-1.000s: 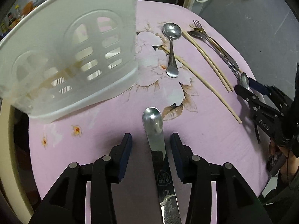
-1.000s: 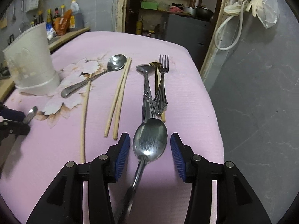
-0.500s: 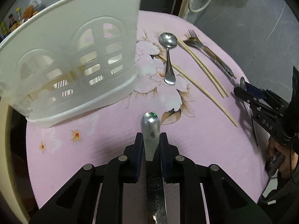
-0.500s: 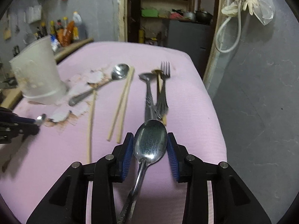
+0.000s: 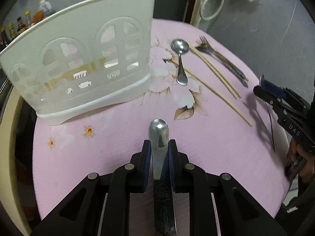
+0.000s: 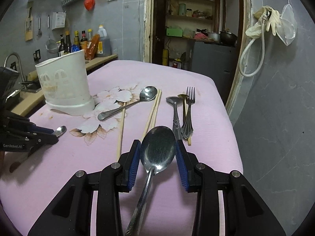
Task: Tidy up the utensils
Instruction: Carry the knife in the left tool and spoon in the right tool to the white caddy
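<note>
Left to right on the pink tablecloth (image 6: 206,118): white holder (image 5: 82,66), lone spoon (image 5: 180,63), 3 chopsticks (image 5: 214,72), then a fork (image 6: 188,114) bundled with 2 other utensils.

Left gripper (image 5: 159,153) is clamped on a knife handle (image 5: 159,135); the rounded handle end points forward toward the holder, long axis in line with the fingers. Right gripper (image 6: 158,155) pinches a large spoon (image 6: 157,147) by the bowl, bowl forward, handle running back under the gripper.

View differences: only the left wrist view shows the holder's arched slots up close, and the stamped lettering on the knife. Only the right wrist view shows the kitchen wall, bottles (image 6: 82,41) and doorway, and that the bundle includes a small spoon (image 6: 174,106).

Versus 1 s ago: both grippers were open around their pieces, now both are closed. Table and holder sit lower in both views; the right gripper's spoon casts its shadow apart from it.
</note>
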The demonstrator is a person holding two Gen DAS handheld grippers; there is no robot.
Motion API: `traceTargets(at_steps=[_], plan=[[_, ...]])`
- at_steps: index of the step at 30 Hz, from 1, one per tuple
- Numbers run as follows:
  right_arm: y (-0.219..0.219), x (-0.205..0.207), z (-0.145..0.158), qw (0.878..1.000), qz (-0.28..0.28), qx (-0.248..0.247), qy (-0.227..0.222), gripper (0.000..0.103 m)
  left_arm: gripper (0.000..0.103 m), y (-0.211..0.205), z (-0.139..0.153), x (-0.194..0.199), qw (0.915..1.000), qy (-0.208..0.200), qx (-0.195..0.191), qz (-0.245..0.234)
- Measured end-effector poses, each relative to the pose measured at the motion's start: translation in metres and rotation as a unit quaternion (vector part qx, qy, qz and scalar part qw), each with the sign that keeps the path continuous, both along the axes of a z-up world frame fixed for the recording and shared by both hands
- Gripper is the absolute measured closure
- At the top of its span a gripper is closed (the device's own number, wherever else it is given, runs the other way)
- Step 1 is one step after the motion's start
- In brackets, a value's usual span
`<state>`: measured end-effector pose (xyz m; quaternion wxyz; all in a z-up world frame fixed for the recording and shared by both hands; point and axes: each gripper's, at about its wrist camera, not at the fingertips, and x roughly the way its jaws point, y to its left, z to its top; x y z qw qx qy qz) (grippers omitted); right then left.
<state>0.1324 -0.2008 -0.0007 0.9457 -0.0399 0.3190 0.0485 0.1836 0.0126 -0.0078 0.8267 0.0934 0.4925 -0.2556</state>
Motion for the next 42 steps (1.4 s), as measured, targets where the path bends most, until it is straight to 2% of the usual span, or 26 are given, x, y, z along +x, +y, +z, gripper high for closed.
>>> traceTargets(at_steps=[6,12,15,18,21,24,26,31,37,42], plan=[[0.000,-0.002,0.000,1.000,0.005,0.006,-0.002,0.070,0.084,-0.016,-0.002,0.006,0.9954,0.025,0.073,-0.057],[-0.001,-0.004,0.001,1.000,0.006,0.013,-0.004,0.070,0.087,-0.022,-0.007,0.002,0.9941,0.010,0.086,-0.066],[-0.001,-0.005,0.002,1.000,0.007,0.015,-0.006,0.070,0.090,-0.020,-0.010,0.005,0.9972,0.008,0.059,-0.045],[0.000,-0.009,0.005,1.000,0.011,0.017,-0.018,0.070,0.090,-0.008,-0.006,0.001,0.9998,-0.004,0.011,-0.014],[0.001,-0.016,0.010,0.999,0.020,0.019,-0.043,0.070,0.090,0.003,0.002,-0.008,0.9987,-0.036,-0.032,0.017],[0.005,-0.022,0.017,0.997,0.024,0.020,-0.074,0.070,0.090,0.014,0.015,-0.021,0.9925,-0.083,-0.074,0.051],[0.008,-0.026,0.023,0.995,0.028,0.021,-0.097,0.070,0.090,0.020,0.025,-0.031,0.9844,-0.129,-0.091,0.078],[0.026,-0.033,0.037,0.986,0.045,0.006,-0.163,0.070,0.090,0.018,0.040,-0.047,0.9622,-0.208,-0.132,0.118],[0.039,-0.026,0.056,0.975,0.073,0.013,-0.209,0.070,0.090,0.027,0.062,-0.042,0.9459,-0.233,-0.173,0.144],[0.050,-0.007,0.086,0.961,0.114,0.045,-0.248,0.070,0.090,0.046,0.098,-0.040,0.9296,-0.268,-0.198,0.158]])
